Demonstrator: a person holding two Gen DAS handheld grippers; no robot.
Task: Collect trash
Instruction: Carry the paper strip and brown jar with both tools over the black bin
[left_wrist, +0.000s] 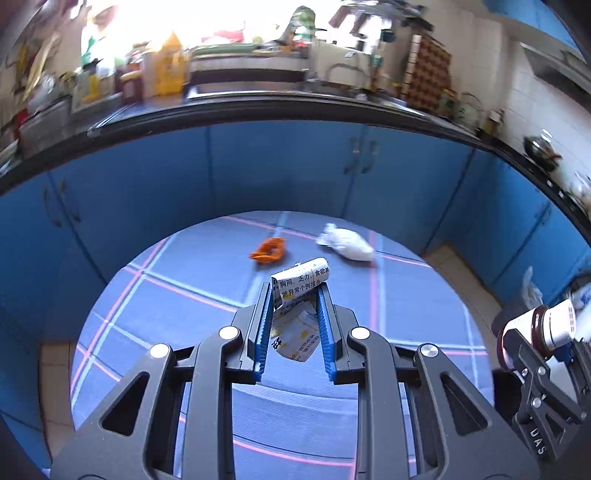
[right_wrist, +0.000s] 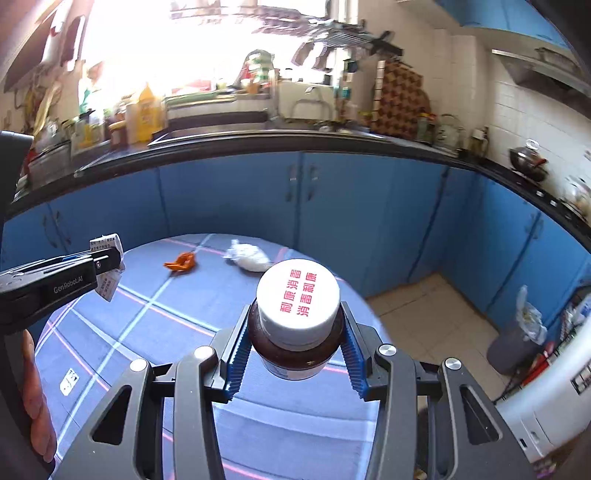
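My left gripper (left_wrist: 295, 291) is shut on a folded printed paper leaflet (left_wrist: 301, 280) and holds it above the round table with the blue checked cloth (left_wrist: 177, 295). It also shows at the left of the right wrist view (right_wrist: 107, 258). My right gripper (right_wrist: 297, 314) is shut on a brown bottle with a white cap (right_wrist: 297, 299), held above the table's right edge; it shows at the right of the left wrist view (left_wrist: 546, 328). An orange peel (left_wrist: 268, 250) and a crumpled white tissue (left_wrist: 345, 243) lie on the far side of the table.
Blue kitchen cabinets (left_wrist: 280, 170) with a dark, cluttered countertop (left_wrist: 258, 110) run behind the table. A grey bin with a bag liner (right_wrist: 517, 339) stands on the tiled floor at the right. A small label (right_wrist: 69, 382) lies on the cloth at the left.
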